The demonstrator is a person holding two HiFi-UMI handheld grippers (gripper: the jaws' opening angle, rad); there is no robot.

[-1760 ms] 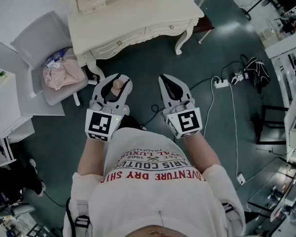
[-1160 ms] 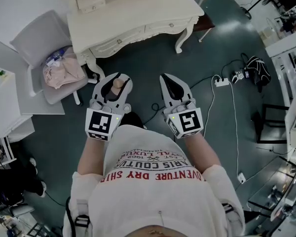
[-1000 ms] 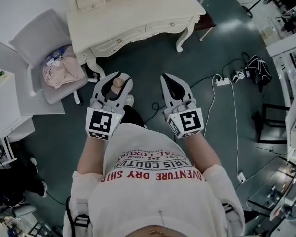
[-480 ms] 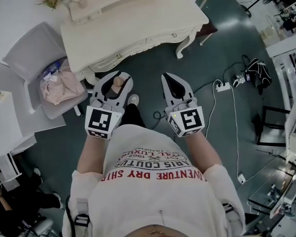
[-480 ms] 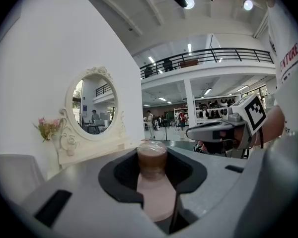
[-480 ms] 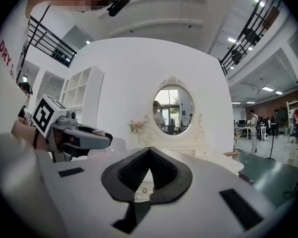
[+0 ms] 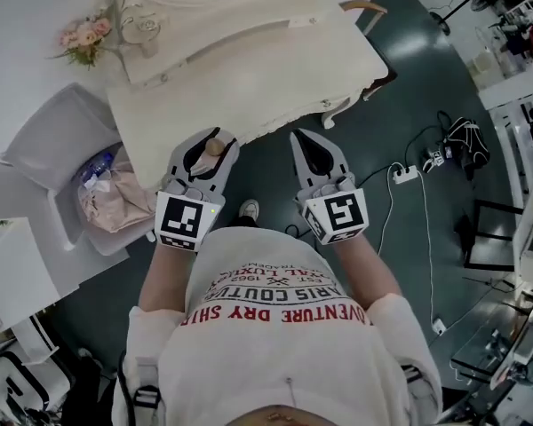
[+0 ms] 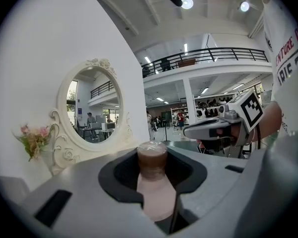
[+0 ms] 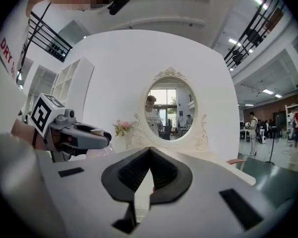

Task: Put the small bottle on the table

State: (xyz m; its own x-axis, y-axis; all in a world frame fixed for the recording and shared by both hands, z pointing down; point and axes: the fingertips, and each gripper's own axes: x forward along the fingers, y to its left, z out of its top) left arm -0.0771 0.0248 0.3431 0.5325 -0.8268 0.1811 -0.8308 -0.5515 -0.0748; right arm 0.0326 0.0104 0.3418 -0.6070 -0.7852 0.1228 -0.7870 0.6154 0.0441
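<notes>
Left claw [image 7: 211, 140] grips the small bottle [image 8: 152, 182]; right claw [image 7: 306, 138] is closed, empty.
Head view shows the cream worktop [image 7: 249, 69] on the far side; the other two views show its oval mirror [image 9: 169, 108] whole.

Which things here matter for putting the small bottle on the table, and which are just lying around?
Job: small bottle, left gripper holding it, white dressing table.
Lying about: flowers, grey chair with pink bundle, power strip, black bag.
</notes>
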